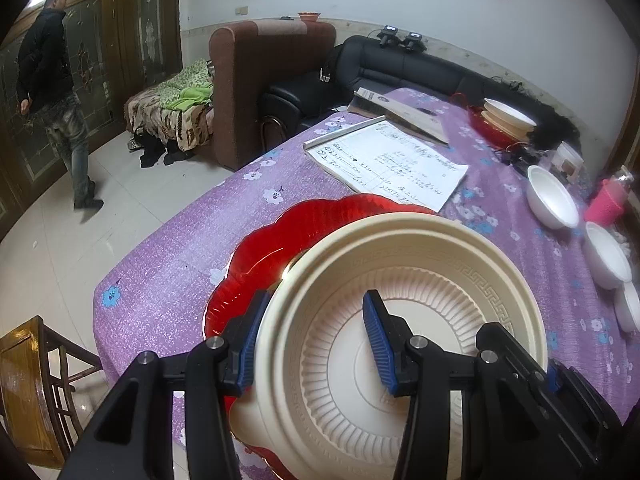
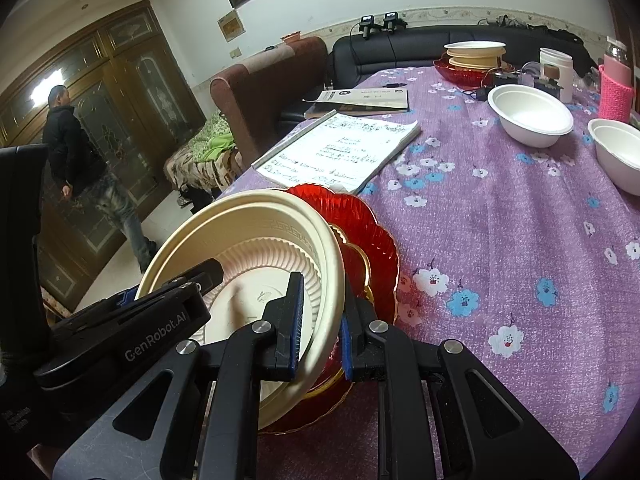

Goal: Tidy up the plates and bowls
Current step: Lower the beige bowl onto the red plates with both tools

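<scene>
Both grippers have hold of the same cream plate [image 1: 404,280], one on each side of its rim. The left gripper [image 1: 316,344] has its jaws narrow around the plate's left rim, one blue pad outside the wall and the other inside on the ribbed slope. The right gripper [image 2: 320,334] does likewise on the right rim, one pad inside and one outside, close against the wall. A two-sided hold like this probably keeps a light, wide plate from tipping or flexing as it is handled (a single pinch at the edge would let it droop).

The plate sits at the near left corner of the surface [image 2: 500,240], tilted up toward the left in the right wrist view, directly above the red scalloped plate [image 1: 288,240] that lies flat on the purple flowered cloth. Whether its lower edge touches the red plate cannot be told.

The cream plate looks like thin moulded plastic: deep, with fine radial ribs on the inner slope, a key-pattern band below the rim and a smooth flat centre.

Far across the surface a stack of cream plates [image 2: 476,54] rests in another red dish, a likely destination. Two white bowls [image 2: 530,114] stand at the right.
</scene>
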Demonstrator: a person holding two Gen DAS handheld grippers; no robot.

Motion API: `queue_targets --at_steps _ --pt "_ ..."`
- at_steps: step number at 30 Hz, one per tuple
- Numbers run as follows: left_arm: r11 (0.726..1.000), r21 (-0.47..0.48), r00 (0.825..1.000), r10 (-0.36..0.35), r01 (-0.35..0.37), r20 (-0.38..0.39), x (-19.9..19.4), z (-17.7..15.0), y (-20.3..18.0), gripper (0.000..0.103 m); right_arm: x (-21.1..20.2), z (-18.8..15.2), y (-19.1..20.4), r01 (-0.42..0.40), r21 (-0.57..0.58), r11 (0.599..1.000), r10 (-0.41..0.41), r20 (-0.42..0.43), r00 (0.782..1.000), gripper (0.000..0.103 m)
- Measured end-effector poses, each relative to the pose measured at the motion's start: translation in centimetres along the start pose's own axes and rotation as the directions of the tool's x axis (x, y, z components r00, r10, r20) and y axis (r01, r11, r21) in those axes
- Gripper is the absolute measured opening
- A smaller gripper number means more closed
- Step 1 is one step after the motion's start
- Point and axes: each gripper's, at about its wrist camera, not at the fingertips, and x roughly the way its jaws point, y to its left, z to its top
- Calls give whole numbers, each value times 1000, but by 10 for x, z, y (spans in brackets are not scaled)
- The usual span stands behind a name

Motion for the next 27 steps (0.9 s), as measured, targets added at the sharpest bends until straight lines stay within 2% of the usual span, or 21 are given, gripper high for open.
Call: queue_targets --at_steps 27 --pt "1000 -7 1000 5 -5 -11 6 4 4 47 9 1 1 6 -5 1000 -6 -26 1000 16"
